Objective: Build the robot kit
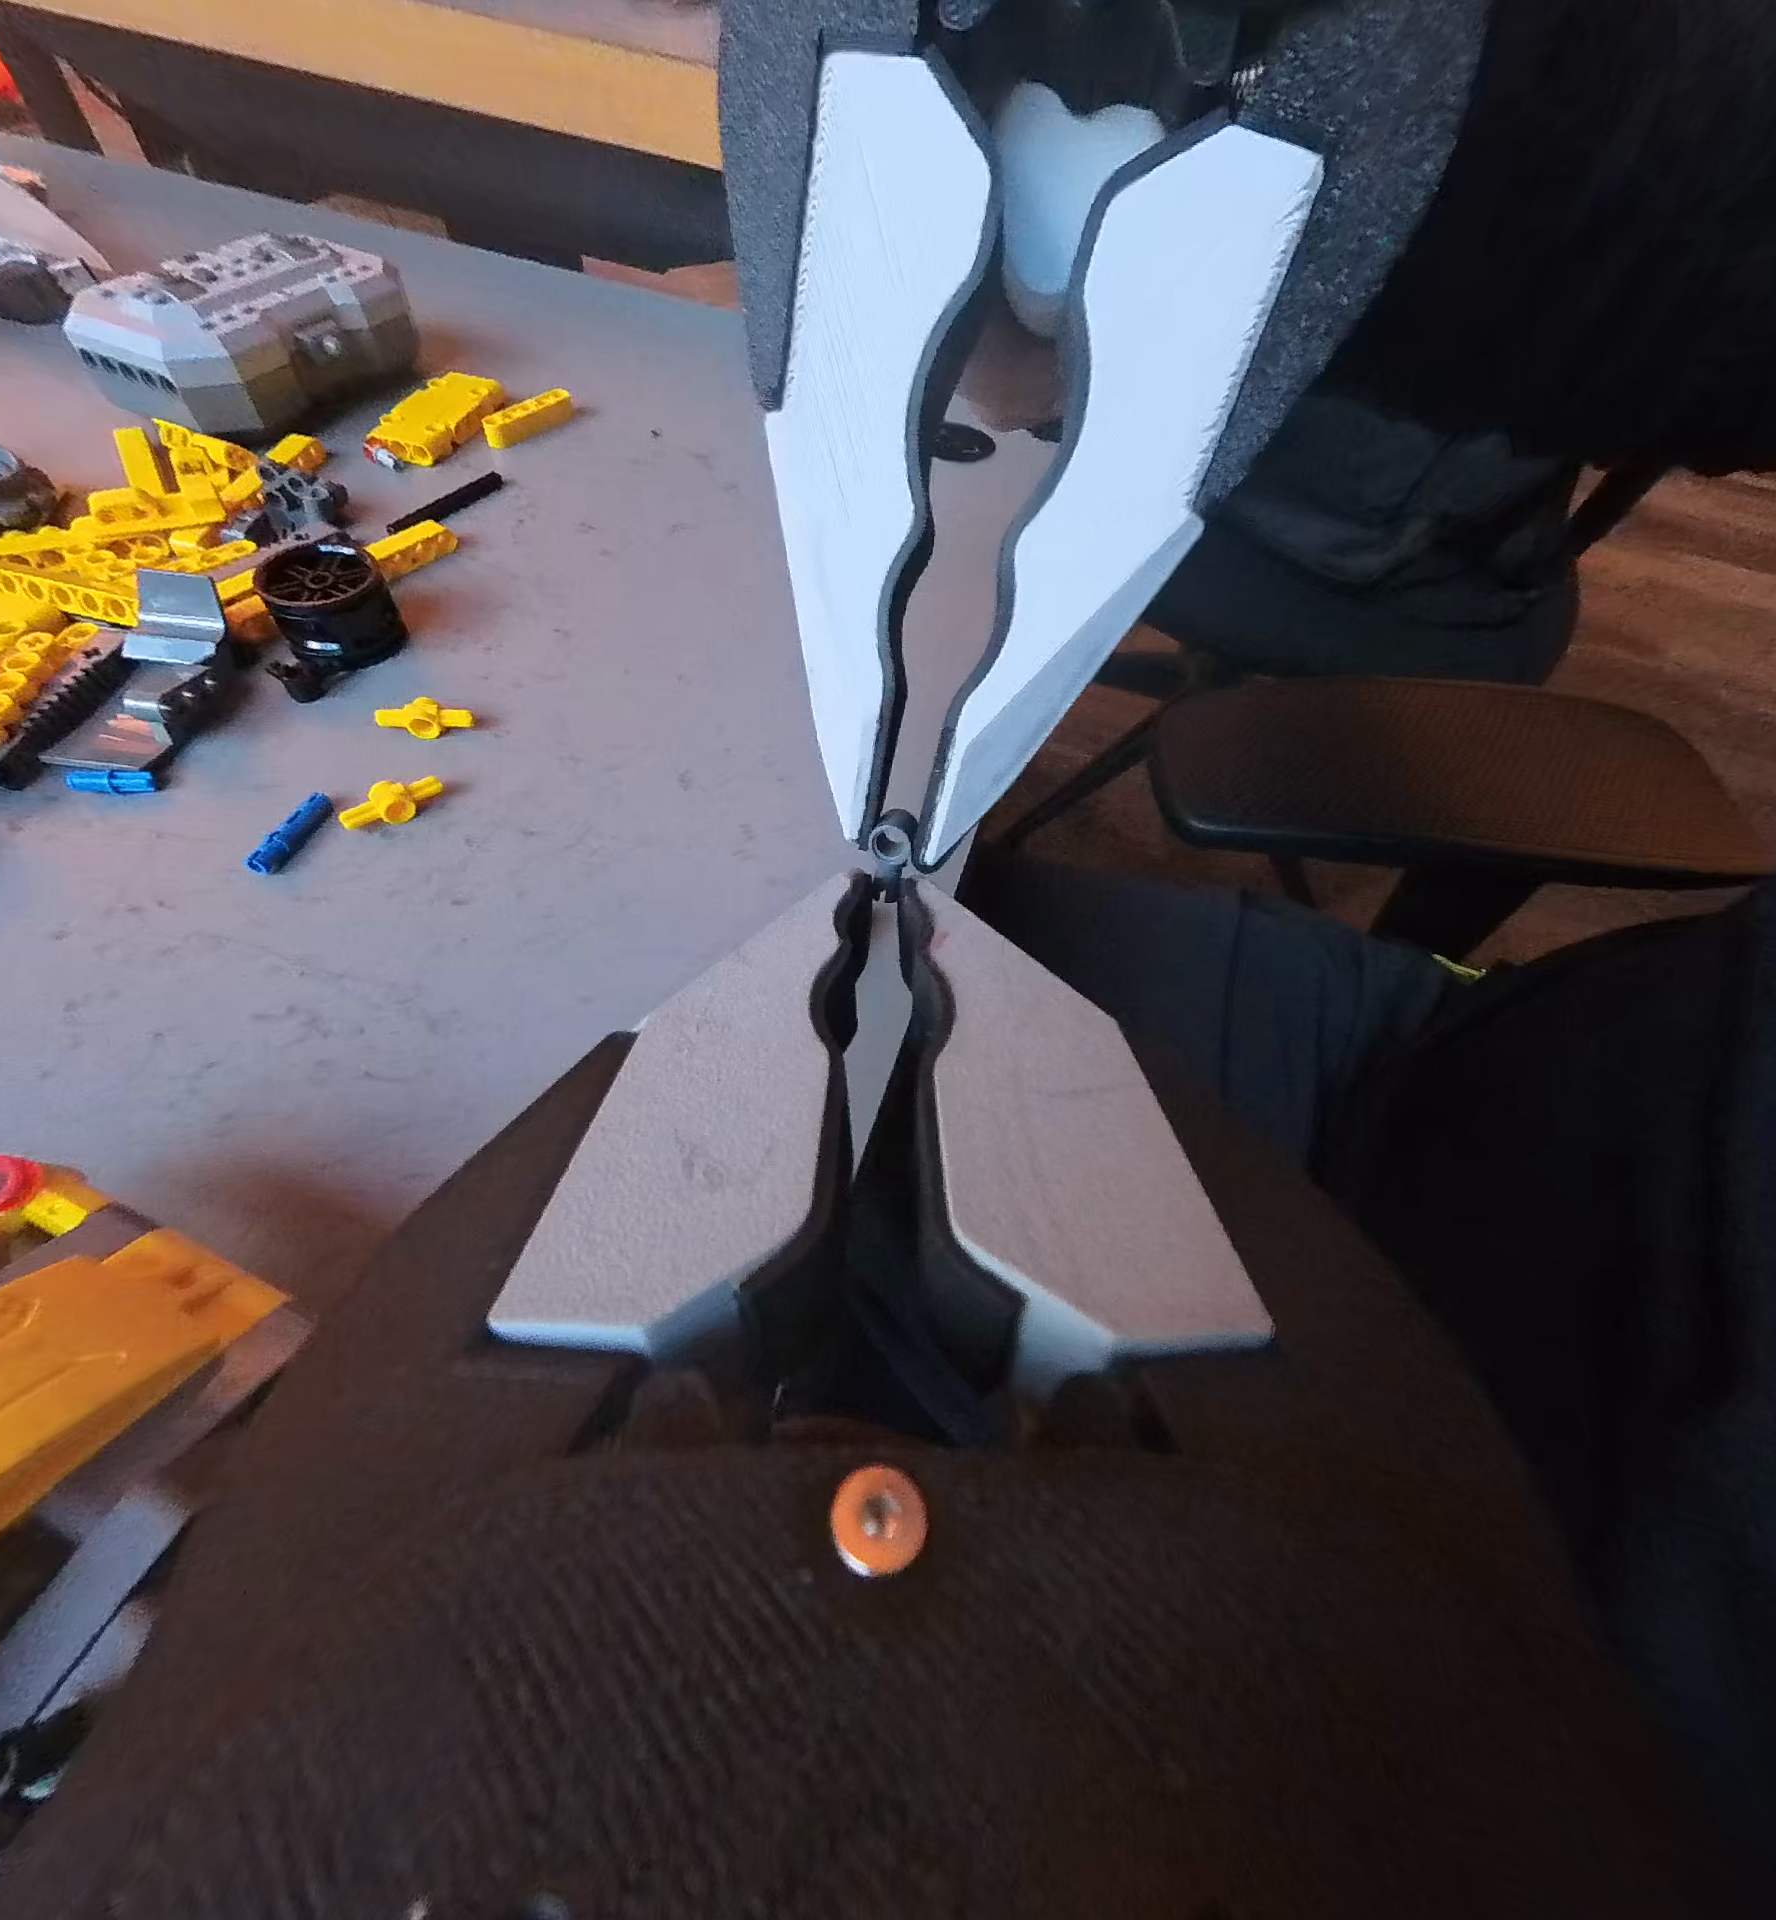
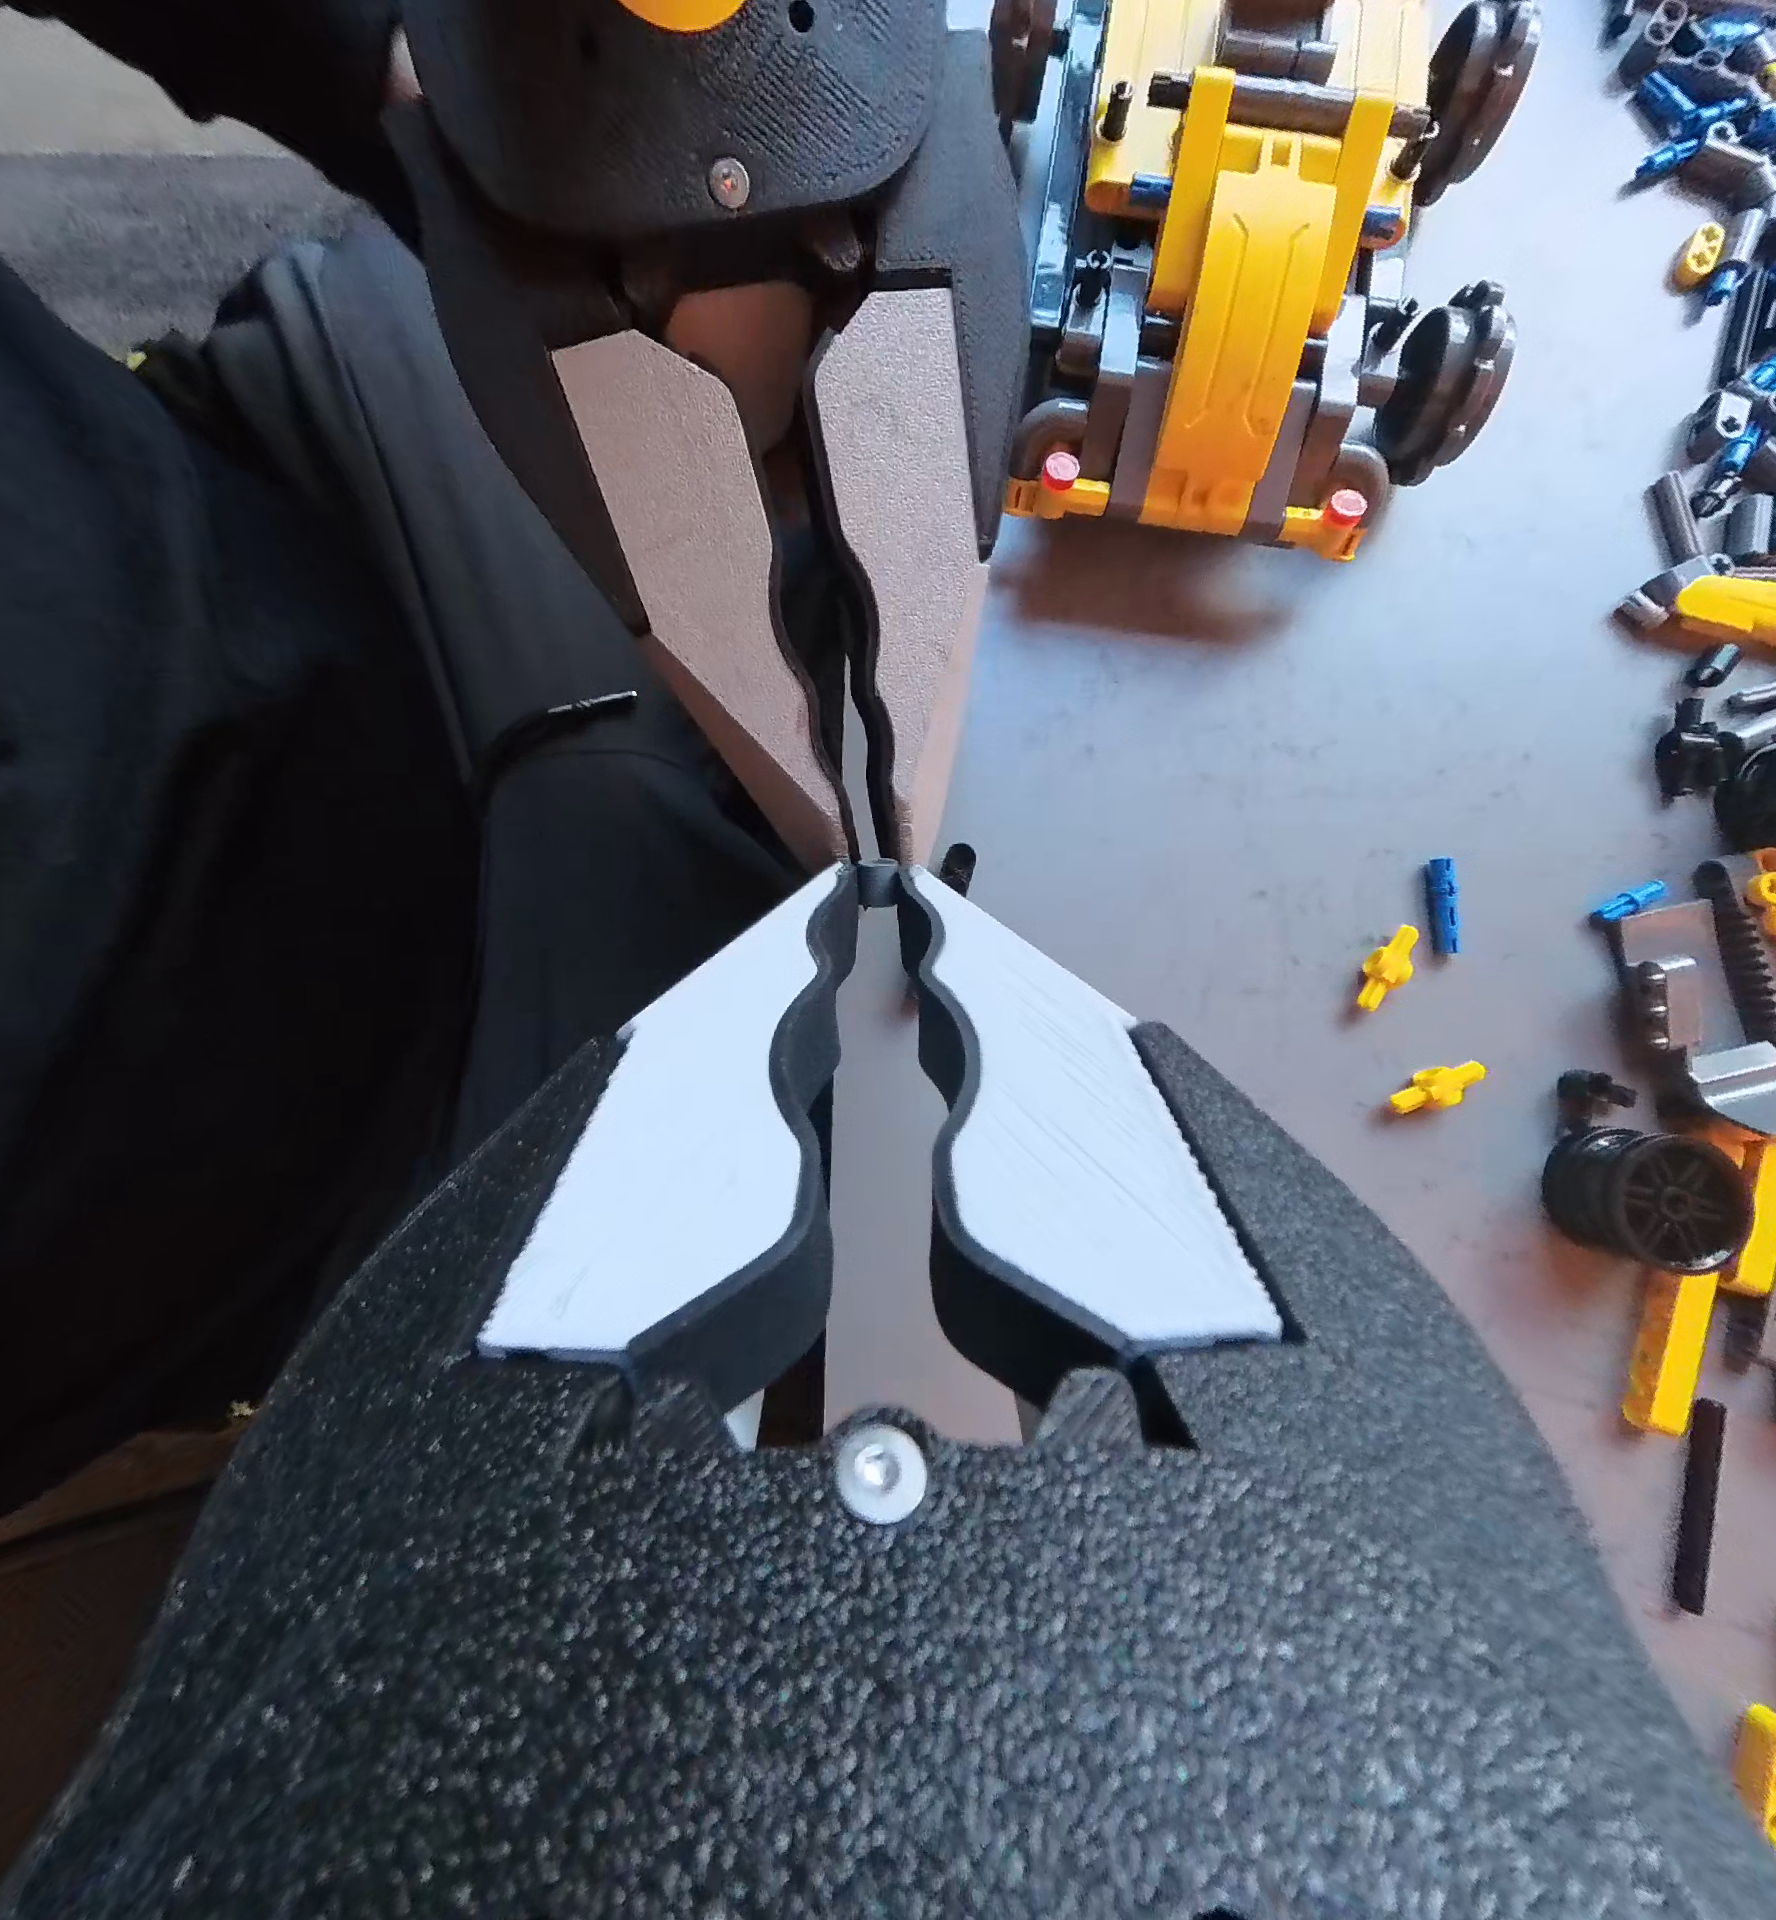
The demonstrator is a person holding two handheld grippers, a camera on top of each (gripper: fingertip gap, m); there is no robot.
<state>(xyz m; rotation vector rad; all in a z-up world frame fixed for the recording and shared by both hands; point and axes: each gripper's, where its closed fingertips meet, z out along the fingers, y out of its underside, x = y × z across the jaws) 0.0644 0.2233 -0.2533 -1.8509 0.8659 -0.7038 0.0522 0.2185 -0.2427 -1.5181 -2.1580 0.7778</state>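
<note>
the left gripper (image 1: 882, 888) and the right gripper (image 2: 876, 883) are meeting tip to tip above the near edge of the grey table (image 1: 572, 935). the right gripper's white fingers (image 2: 1050, 1174) are pinching a small dark grey connector (image 2: 876, 881), a short tube with a round bore, right at their tips. the left gripper's grey fingers (image 1: 718, 1164) are nearly closed, tips pressing on the lower stub of the same connector (image 1: 892, 840) (whether they are actually clamping it, cannot tell for certain; contact looks tight).

outward on the table: two yellow cross-shaped pins (image 2: 1387, 966) and a blue pin (image 2: 1442, 906) are lying loose to the right of the tips in the right wrist view. a black wheel (image 1: 328, 608) is sitting by a heap of yellow beams (image 1: 63, 582). a partly built yellow and grey vehicle (image 2: 1227, 281) is standing farther off, and a grey motor block (image 1: 240, 327) is resting at the far side. dark clothing (image 2: 136, 727) is filling the space left of the grippers.
</note>
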